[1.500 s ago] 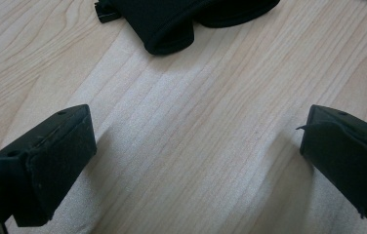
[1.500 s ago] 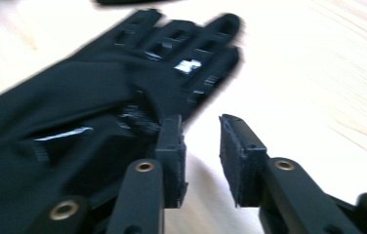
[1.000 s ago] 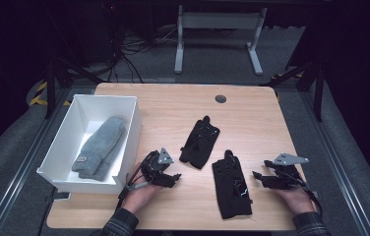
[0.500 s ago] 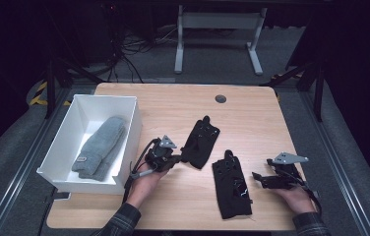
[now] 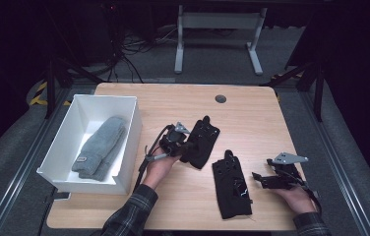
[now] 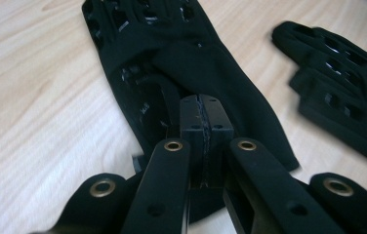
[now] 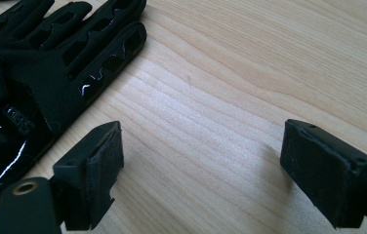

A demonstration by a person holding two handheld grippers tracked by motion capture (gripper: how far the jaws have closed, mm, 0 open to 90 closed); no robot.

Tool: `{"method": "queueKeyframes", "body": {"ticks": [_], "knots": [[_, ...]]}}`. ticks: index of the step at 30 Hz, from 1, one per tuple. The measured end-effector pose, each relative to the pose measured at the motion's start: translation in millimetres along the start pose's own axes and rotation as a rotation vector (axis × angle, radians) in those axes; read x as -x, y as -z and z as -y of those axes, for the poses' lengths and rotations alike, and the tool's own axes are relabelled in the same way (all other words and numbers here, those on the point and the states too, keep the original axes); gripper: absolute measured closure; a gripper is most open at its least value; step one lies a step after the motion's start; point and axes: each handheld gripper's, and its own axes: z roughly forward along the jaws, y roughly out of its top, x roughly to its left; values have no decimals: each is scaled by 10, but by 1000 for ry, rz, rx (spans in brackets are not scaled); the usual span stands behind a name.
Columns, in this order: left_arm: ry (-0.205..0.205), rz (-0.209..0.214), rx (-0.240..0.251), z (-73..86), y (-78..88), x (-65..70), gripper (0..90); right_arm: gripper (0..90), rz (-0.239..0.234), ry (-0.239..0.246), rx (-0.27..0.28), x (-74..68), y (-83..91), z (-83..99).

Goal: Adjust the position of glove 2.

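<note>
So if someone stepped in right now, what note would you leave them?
Left gripper: fingers shut on the cuff of the upper black glove, which lies on the table.
Right gripper: open, holding nothing, beside the lower black glove.
Done: grey gloves lie in the white bin.
Left: probably both black gloves go into the bin.

Much bare wood was left along the far edge of the tabletop (image 5: 252, 105). The left edge was blocked by a white box (image 5: 129, 142). Two black gloves (image 5: 202, 140) (image 5: 230, 184) were spread across the middle.
</note>
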Motion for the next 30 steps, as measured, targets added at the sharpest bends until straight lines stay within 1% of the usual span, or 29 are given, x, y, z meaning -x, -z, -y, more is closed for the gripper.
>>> {"method": "queueKeyframes", "body": {"ticks": [2, 3, 5, 6, 8, 9, 10, 11, 12, 15, 17, 18, 19, 22, 26, 30], "knots": [[7, -7, 0, -48, -58, -37, 899, 161, 0, 0, 1, -1, -1, 0], [7, -7, 0, -48, -58, -37, 899, 160, 1, 0, 0, 0, 0, 0], [14, -9, 4, -119, -143, -105, 899, 160, 1, 1, -1, 0, 0, 0], [14, -9, 4, -119, -143, -105, 899, 160, 1, 1, -1, 0, 0, 0], [4, -30, -6, -171, -218, -156, 899, 160, 1, 1, 0, -1, 0, 0], [8, -30, -4, -182, -243, -177, 899, 160, 1, 1, 0, -1, 0, 0], [21, -33, 6, -194, -283, -200, 899, 160, 1, 1, 0, 0, 0, -1], [24, -41, -8, -214, -317, -233, 899, 160, 0, 1, 0, 0, -1, 0], [25, -45, -12, -227, -348, -256, 899, 160, 1, 1, -1, -1, 0, -1], [22, -58, -35, -239, -438, -296, 899, 159, 1, 1, 0, -1, 0, 0], [12, -65, -63, -227, -486, -313, 899, 159, 1, 1, -1, -1, 0, 0], [28, -56, -50, -209, -504, -319, 899, 159, 1, 1, -1, -1, 0, -1], [30, -55, -49, -206, -501, -322, 900, 158, 0, 1, -1, -1, 0, 0], [19, -43, -55, -190, -482, -312, 900, 158, 0, 1, -1, -1, -1, 0], [18, -11, -56, -107, -412, -296, 900, 158, 0, 2, -1, -1, -1, 0], [24, 6, -48, -2, -334, -270, 900, 158, 1, 1, -1, -2, 0, 0]]}}
